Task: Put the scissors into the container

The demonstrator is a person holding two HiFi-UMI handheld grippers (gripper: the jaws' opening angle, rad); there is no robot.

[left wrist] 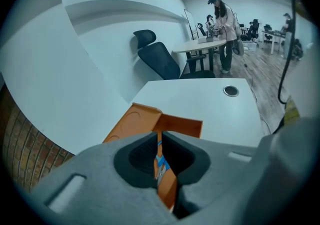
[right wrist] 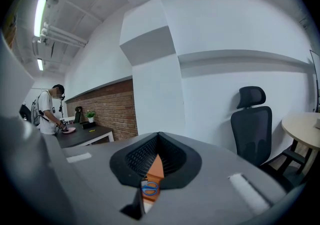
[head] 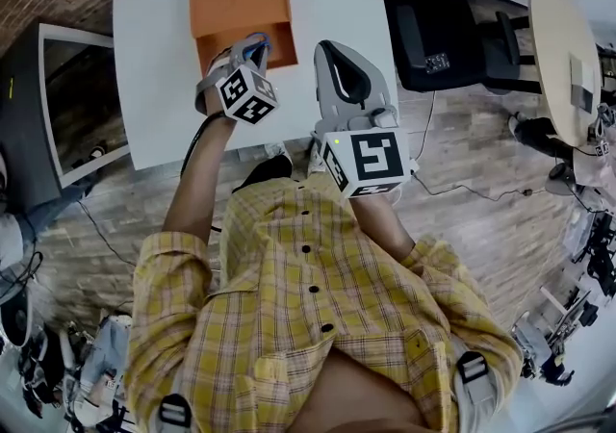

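Two grippers over white table (head: 154, 85). L gripper (head: 252, 48) pinched blue-handled scissors (left wrist: 160, 161) over orange container (head: 241, 3). R gripper (head: 329, 51) sat beside container, jaws pressed together w/ nothing btwn.

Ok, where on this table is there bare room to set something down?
Bare table runs left of the orange container to the table's left edge, and right of it toward the far right corner. It is crowded at the container's near side: the left gripper holds the scissors there, with the right gripper close beside.
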